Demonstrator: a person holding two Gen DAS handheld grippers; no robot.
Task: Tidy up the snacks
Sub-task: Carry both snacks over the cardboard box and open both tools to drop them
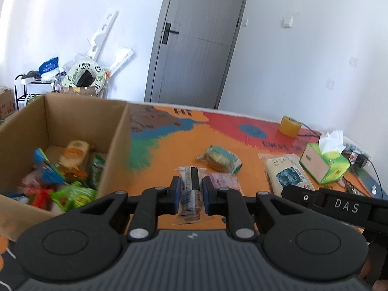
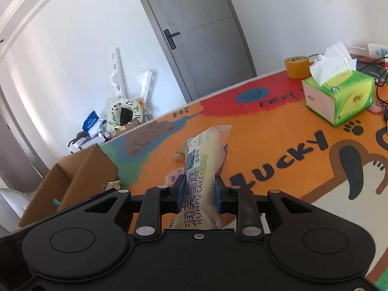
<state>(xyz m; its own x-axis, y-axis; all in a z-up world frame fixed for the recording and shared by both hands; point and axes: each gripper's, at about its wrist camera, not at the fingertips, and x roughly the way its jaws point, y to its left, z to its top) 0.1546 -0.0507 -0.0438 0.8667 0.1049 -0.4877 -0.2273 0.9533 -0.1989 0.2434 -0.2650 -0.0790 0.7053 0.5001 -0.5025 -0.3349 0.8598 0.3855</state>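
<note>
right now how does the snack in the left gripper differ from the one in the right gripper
The left gripper is shut on a slim clear-wrapped snack with a dark bar inside. The right gripper is shut on a fatter, opaque cream Runfu Cake pack, which bulges past the pads. Both are sealed single packets, gripped lengthwise above the orange mat.

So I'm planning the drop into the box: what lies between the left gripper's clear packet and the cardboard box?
Nothing: in the left wrist view only bare orange mat separates the clear packet from the cardboard box.

Green tissue box (image 2: 339,97), yellow tape roll (image 2: 297,66), grey door (image 1: 194,41), colourful mat (image 2: 278,131)
</note>
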